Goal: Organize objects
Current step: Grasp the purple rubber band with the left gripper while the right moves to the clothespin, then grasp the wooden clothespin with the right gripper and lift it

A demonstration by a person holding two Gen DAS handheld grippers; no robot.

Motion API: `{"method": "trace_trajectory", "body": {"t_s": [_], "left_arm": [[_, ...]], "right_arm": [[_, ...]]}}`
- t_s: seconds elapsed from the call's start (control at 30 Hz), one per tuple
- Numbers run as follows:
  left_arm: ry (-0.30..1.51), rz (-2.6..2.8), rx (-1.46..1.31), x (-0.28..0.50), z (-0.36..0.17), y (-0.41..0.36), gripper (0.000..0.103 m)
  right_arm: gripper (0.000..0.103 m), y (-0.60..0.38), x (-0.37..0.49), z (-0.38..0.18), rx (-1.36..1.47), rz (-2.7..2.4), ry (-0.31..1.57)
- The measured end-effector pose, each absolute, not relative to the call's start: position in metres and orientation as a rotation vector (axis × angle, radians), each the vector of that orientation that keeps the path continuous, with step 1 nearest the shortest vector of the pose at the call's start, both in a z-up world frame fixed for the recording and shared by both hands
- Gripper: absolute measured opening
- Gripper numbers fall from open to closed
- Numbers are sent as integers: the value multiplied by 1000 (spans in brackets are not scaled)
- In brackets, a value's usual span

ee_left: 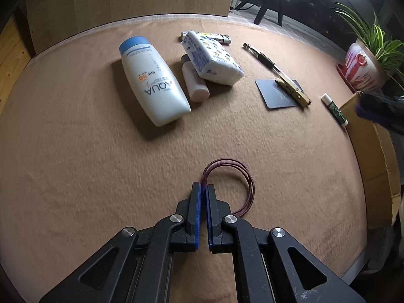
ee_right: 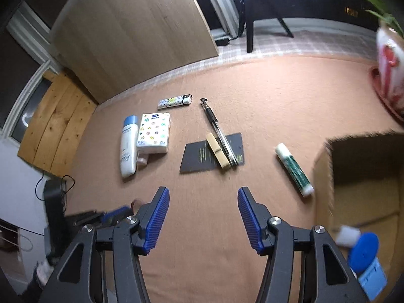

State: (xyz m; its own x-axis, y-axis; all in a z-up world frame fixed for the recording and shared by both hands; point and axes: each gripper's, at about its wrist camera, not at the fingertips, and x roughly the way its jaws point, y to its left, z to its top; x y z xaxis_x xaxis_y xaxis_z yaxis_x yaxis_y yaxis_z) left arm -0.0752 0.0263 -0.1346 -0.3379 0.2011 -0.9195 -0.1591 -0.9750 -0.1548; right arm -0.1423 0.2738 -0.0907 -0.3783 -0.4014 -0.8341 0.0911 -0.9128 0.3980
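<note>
While pinched at one edge by the left gripper [ee_left: 204, 185], jaws clamped on it, the maroon cord loop [ee_left: 237, 176] hangs just above the tan cloth [ee_left: 75, 164]. Right gripper [ee_right: 203, 197] is half open, empty, aimed between the black card [ee_right: 199, 156] and lip balm [ee_right: 294, 169]. Cardboard box [ee_right: 325, 166] sits right. Risk: thin grip, so the loop could slip out on a fast swing to the box.

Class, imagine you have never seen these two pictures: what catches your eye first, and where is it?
Nearest the camera, the left gripper is shut on a looped dark red cord. Beyond it, on the tan cloth-covered table, lies the white sunscreen bottle with a blue cap. In the other view, the right gripper stands open and empty beside an open brown cardboard box.
</note>
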Motion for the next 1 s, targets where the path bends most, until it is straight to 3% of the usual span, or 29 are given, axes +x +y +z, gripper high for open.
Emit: {"method": "trace_trajectory", "body": {"t_s": [0.13,0.5,0.9,1.0], "left_arm": [[-84,2399,-1658,-71,-133,23,3],[-119,2383,-1654,-71,-135,20,3],[-144,2370,-1654,-75,-136,18,3],[-158,2369,-1654,-75,-136,17,3]], "right_arm": [[35,269,-174,-101,1593,-2288,-457],[29,245,-232,-124,1699,-2250,-338],[27,230,-232,-145,1763,-2239,-204],[23,228,-222,-146,1757,-2249,-169]]}}
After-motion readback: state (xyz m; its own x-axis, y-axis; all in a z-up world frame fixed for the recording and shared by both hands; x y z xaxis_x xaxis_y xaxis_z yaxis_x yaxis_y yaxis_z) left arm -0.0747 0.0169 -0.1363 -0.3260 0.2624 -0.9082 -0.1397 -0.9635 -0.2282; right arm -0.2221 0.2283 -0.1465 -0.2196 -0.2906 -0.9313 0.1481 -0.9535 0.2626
